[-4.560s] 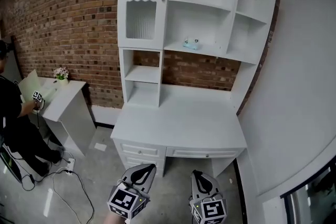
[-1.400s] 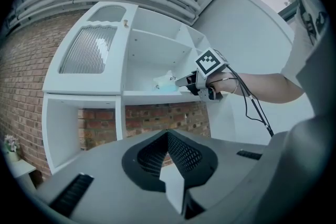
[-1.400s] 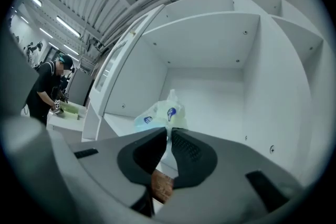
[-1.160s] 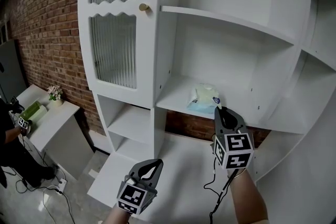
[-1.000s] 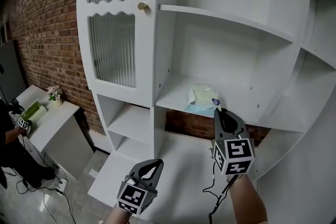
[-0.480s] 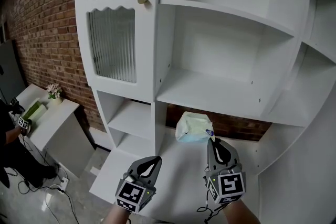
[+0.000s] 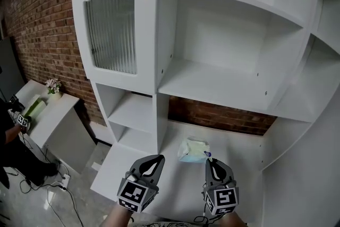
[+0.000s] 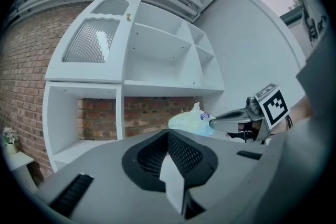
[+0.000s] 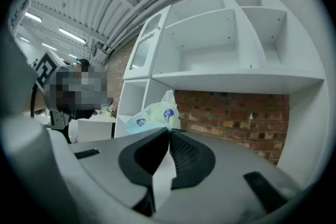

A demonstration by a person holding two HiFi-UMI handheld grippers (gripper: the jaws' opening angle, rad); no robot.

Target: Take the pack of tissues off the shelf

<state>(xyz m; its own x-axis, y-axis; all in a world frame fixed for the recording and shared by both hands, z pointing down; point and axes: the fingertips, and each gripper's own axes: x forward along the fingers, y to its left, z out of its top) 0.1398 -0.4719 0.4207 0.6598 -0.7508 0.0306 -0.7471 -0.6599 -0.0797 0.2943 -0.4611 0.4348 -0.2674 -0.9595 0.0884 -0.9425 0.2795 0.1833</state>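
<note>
The pack of tissues [image 7: 192, 150], pale green and blue plastic, hangs low over the white desk top [image 7: 239, 167], off the shelf [image 7: 212, 85] above. My right gripper [image 7: 209, 159] is shut on the pack's near corner; in the right gripper view the pack [image 9: 149, 115] sticks out just past the closed tips [image 9: 169, 131]. My left gripper [image 7: 154, 159] is held to the left at the same height, shut and empty. From the left gripper view the pack [image 8: 186, 120] shows at the right gripper's tip [image 8: 212, 123], beyond my left gripper's own tips [image 8: 169, 134].
The white shelf unit has a ribbed-glass door [image 7: 111, 34] at upper left and open compartments [image 7: 135, 114] below it. A brick wall [image 7: 37, 24] stands behind. At far left are a small white side table [image 7: 50, 111] with flowers and a person [image 7: 8, 133].
My right gripper has carried the tissue pack off the shelf, down and toward me, to just above the desk top. The left gripper has hardly moved.
</note>
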